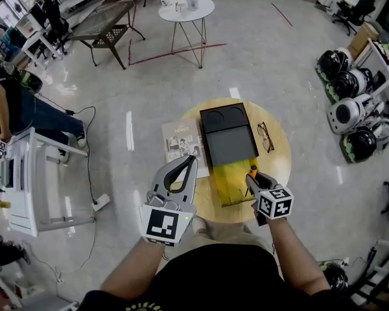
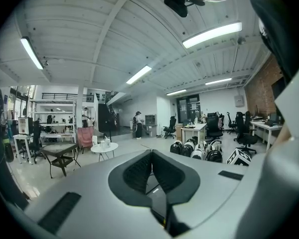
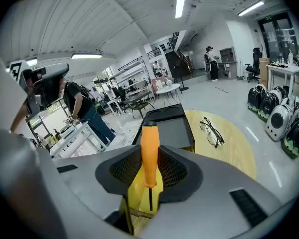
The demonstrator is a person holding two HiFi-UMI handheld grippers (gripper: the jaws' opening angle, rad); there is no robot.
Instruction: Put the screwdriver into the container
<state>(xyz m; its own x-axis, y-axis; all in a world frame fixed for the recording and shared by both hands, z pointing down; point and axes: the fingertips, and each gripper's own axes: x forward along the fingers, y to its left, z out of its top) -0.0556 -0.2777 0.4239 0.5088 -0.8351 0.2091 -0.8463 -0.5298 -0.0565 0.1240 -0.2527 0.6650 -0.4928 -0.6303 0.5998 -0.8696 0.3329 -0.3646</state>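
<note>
While hovering over the near right of the yellow see-through plastic container (image 1: 228, 181), clamping the orange-handled screwdriver (image 3: 149, 151), handle pointing far, in the part-open right gripper (image 3: 149, 172). Holding left gripper (image 2: 152, 167) closed, empty, at left. Risking tip catching the wall, dropping onto round wooden table (image 1: 280, 167).

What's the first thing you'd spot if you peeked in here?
The bright orange screwdriver, pinched in the right gripper just above a yellow box. After that, the black tray and the glasses lying on the round wooden table.
</note>
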